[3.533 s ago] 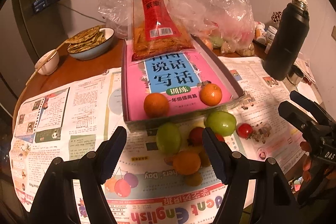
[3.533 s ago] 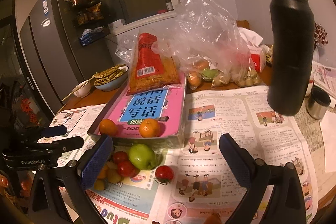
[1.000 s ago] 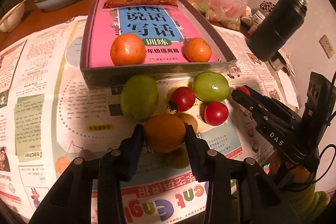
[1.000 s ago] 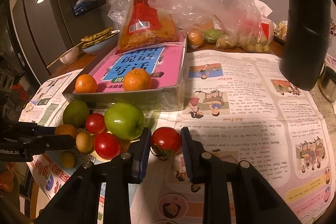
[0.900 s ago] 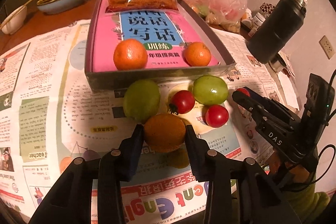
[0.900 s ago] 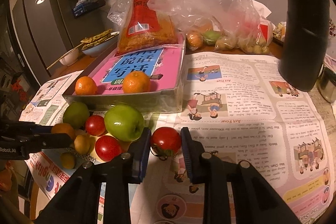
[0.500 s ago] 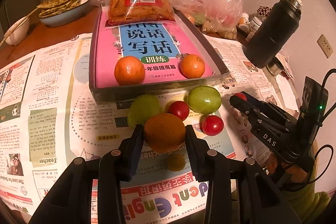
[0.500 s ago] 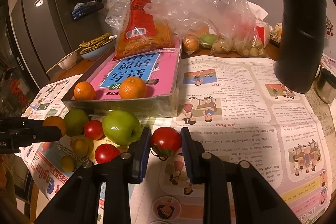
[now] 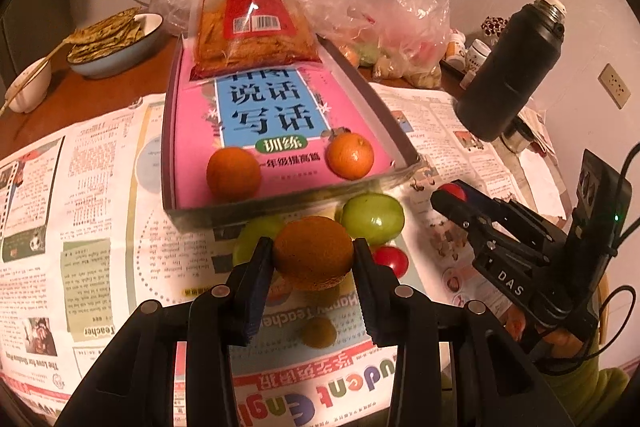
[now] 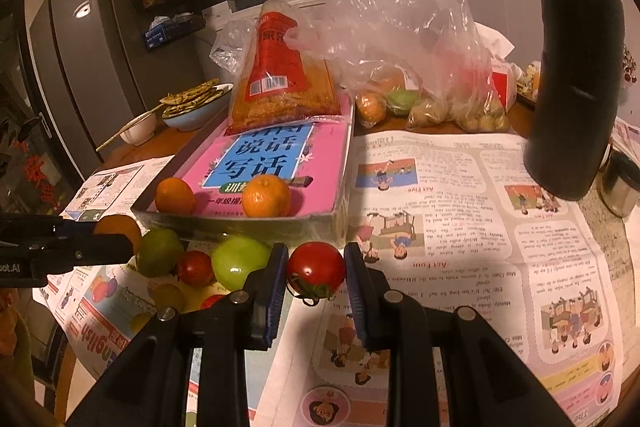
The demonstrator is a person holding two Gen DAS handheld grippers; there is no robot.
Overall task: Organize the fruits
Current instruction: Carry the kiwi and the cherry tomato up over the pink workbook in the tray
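Lifted since before: orange (image 9: pixel 313 251) clenched in left hand-held gripper (image 9: pixel 313 259) (tomato (image 10: pixel 316 268) in right (image 10: pixel 315 277)).

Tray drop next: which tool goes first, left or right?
Likely left. The left tool holds its orange lifted right before the tray front wall; the right tool, holding a tomato, sits off its corner.

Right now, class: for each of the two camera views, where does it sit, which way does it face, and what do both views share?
Left wrist: sits on the left hand-held gripper, facing the tray; its fingers clamp a brown fruit.
Right wrist: sits on the right hand-held gripper, facing the tray from the other side; its fingers clamp a tomato.
Shared: two oranges, black flask, the opposite gripper.
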